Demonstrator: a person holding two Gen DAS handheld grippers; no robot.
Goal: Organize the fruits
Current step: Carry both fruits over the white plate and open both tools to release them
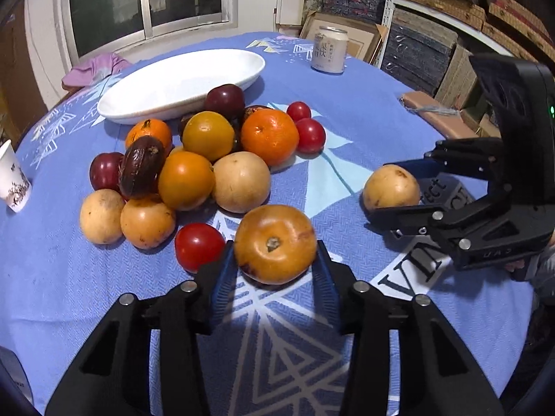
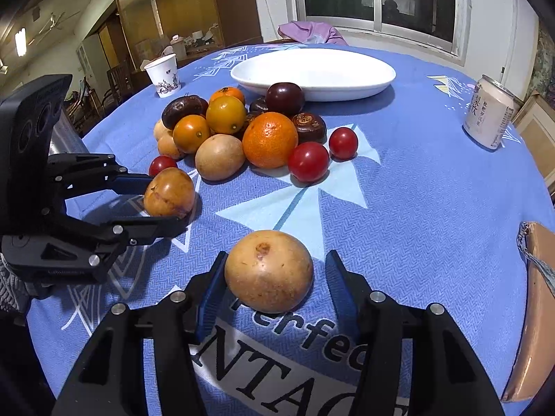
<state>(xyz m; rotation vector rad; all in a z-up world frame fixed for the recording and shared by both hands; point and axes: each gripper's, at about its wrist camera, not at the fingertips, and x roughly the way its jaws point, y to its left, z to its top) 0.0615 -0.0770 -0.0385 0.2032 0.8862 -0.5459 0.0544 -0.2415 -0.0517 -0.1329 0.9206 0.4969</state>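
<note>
A pile of fruit (image 1: 208, 159) lies on the blue cloth in front of a white oval dish (image 1: 180, 79): oranges, tan round fruits, dark plums and red tomatoes. Apart from the pile, an orange-brown fruit (image 1: 275, 244) sits on the cloth with my left gripper (image 1: 274, 247) shut on it, both blue pads against its sides. To the right, a tan fruit (image 2: 269, 270) rests between the fingers of my right gripper (image 2: 277, 256). The left pad touches it and a small gap shows at the right pad (image 2: 338, 277), so this gripper is open.
A drink can (image 1: 329, 50) stands at the far right of the table, and a paper cup (image 2: 163, 74) at the far left. A brown flat packet (image 2: 534, 308) lies at the right edge. A purple cloth (image 2: 308, 33) is heaped behind the dish.
</note>
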